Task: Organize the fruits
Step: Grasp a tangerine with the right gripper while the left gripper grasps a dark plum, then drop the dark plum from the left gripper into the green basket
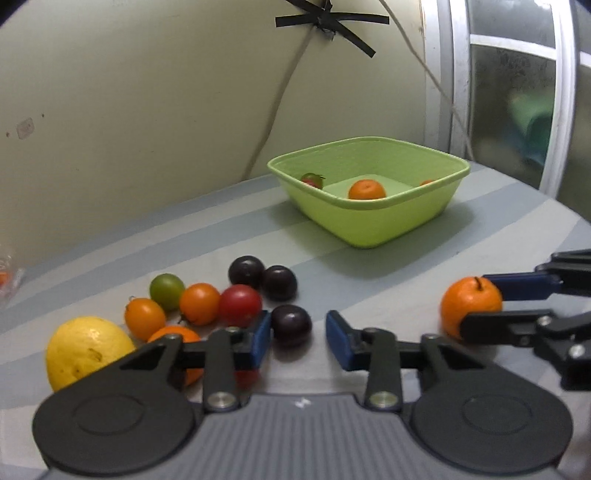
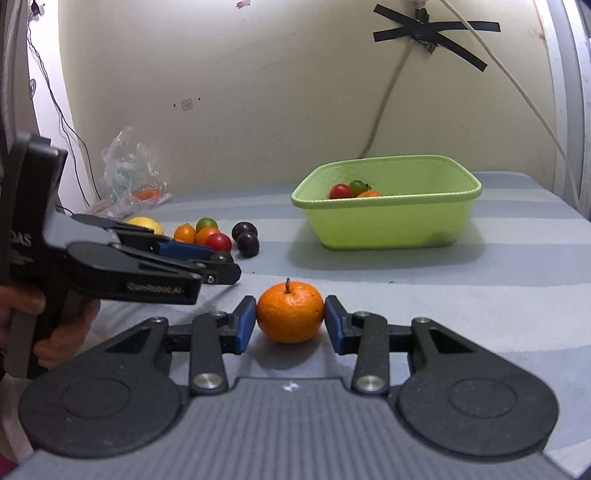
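Note:
A green basket stands at the back and holds an orange and small tomatoes. My right gripper is shut on a stemmed orange that rests on the cloth. My left gripper is open around a dark plum, its left pad close to the plum. A pile to the left holds a lemon, orange tomatoes, a red tomato, a green tomato and two more plums. The left gripper also shows in the right wrist view.
A grey striped cloth covers the table. A crumpled plastic bag lies at the back left by the wall. Cables taped to the wall hang behind the basket. A window frame is at the right.

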Available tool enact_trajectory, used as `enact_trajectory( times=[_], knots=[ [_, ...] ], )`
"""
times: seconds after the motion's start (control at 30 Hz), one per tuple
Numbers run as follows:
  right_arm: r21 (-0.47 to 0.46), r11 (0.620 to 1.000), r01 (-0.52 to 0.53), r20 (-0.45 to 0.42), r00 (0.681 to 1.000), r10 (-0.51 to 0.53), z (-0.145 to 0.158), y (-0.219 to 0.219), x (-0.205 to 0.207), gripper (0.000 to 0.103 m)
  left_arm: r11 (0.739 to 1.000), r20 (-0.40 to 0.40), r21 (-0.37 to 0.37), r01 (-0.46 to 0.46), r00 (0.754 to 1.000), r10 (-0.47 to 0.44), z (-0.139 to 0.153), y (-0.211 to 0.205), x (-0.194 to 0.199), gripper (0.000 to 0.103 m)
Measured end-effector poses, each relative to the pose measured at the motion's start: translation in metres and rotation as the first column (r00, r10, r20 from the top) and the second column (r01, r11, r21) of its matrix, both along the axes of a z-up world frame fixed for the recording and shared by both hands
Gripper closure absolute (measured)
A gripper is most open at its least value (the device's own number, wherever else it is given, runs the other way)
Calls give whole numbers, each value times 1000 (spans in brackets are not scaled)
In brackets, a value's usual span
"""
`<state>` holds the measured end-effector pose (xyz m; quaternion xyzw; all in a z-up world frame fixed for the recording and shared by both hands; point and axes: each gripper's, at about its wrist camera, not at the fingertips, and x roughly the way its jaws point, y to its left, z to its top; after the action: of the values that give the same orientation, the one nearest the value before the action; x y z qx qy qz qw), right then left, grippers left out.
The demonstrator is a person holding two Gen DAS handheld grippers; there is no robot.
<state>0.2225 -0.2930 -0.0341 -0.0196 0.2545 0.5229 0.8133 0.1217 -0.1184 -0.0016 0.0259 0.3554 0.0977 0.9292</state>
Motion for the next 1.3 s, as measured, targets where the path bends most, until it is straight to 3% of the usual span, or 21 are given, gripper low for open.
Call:
enact_trajectory(
  times=[0.17,0.33,0.47,0.77,0.87,0.93,1.03,1.13,1.3],
  knots=[
    [23,1000,-5,-5,1000,5,2,-2,3,60,995,36,-93,17,999,-14,12,8,-1,78],
    [84,995,47,52,997,-51,21,-5,14,60,976,129,-199,89,990,-64,41,14,17,78],
    [129,987,101,124,985,-117,40,1,37,60,965,190,-226,135,977,-92,60,10,46,77],
    [53,976,212,104,971,-217,26,36,100,58,931,94,-357,79,994,-48,29,23,111,76],
    [61,975,213,93,972,-218,19,34,103,47,927,89,-369,67,995,-36,23,23,114,67],
    [87,970,229,101,966,-237,21,28,100,47,926,96,-373,65,995,-31,26,24,115,54],
    [136,961,240,83,964,-253,23,18,101,47,923,147,-378,67,989,-12,43,33,99,51],
    [186,946,266,69,957,-283,26,7,100,47,901,257,-425,90,966,25,65,51,52,52],
    [278,936,217,-16,975,-221,37,-10,89,54,925,317,-374,63,946,64,74,72,-35,54]
  ],
)
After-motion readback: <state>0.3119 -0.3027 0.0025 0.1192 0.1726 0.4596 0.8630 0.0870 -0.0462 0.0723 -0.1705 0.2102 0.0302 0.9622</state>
